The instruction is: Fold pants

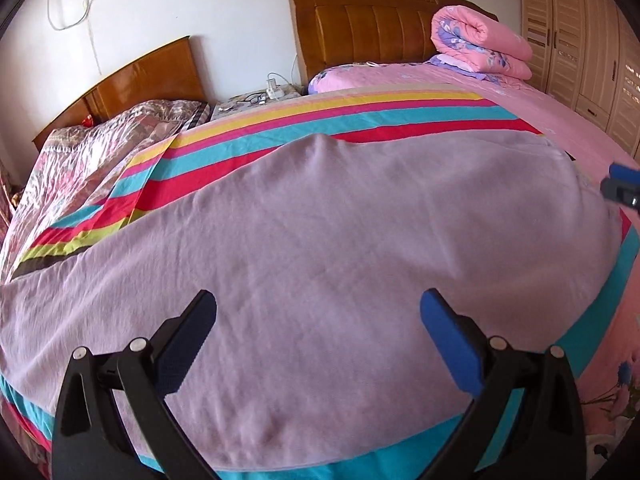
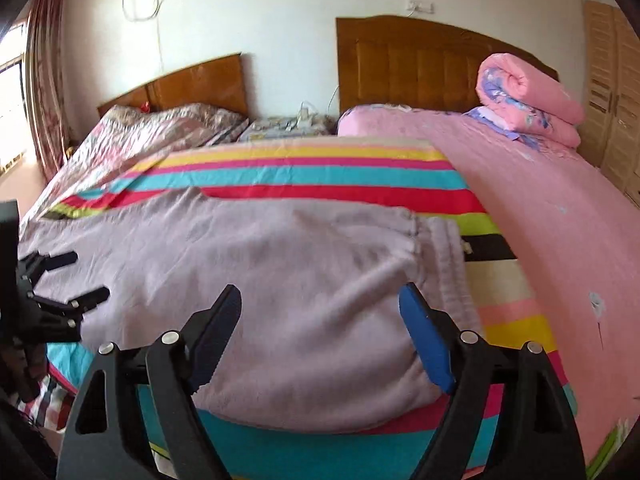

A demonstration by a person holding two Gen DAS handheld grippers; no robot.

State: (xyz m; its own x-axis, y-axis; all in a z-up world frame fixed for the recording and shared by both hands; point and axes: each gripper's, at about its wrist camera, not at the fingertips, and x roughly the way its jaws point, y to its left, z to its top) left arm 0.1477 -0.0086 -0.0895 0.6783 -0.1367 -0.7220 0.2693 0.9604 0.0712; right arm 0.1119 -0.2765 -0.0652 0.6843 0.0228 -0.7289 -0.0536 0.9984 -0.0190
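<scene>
pants: one pair of lilac sweatpants [image 2: 256, 280], lying flat on the striped sheet [image 1: 360, 116] on the near part of the bed
long axis: runs left-right across both views, roughly parallel to the sheet's stripes; the gathered elastic waistband [image 2: 440, 256] points to the right, toward the pink side of the bed, and the legs stretch off to the left
fabric: looks like soft fleecy knit, matte, with a few shallow wrinkles; waistband is ribbed and bunched
sheet: smooth cotton-ish cloth with straight bands of yellow, magenta, turquoise, red, lime, black and cream
left tool [image 1: 318, 316]: spread wide, nothing between the pads, sitting over the middle of the pants; can't tell if the tips touch the cloth
right tool [image 2: 320, 300]: also wide apart, nothing pinched, over the waistband end of the pants near the front edge
tool build: black plastic arms with silver pivot pins, blue pads on the fingers [image 2: 424, 340], two fingers each
count: two tools, one pair of pants, two beds side by side
beds: two glossy brown wooden headboards [image 1: 384, 20], the right one padded with vertical channels
other stuff: one rolled pink floral quilt [image 1: 484, 40] at the head of the right bed, pink bedsheet [image 2: 560, 208] under it, shiny floral cover [image 2: 132, 140] on the left bed, a nightstand [image 1: 256, 102] between them with some cables and small bits, pale louvered wardrobe [image 1: 592, 32] on the right
</scene>
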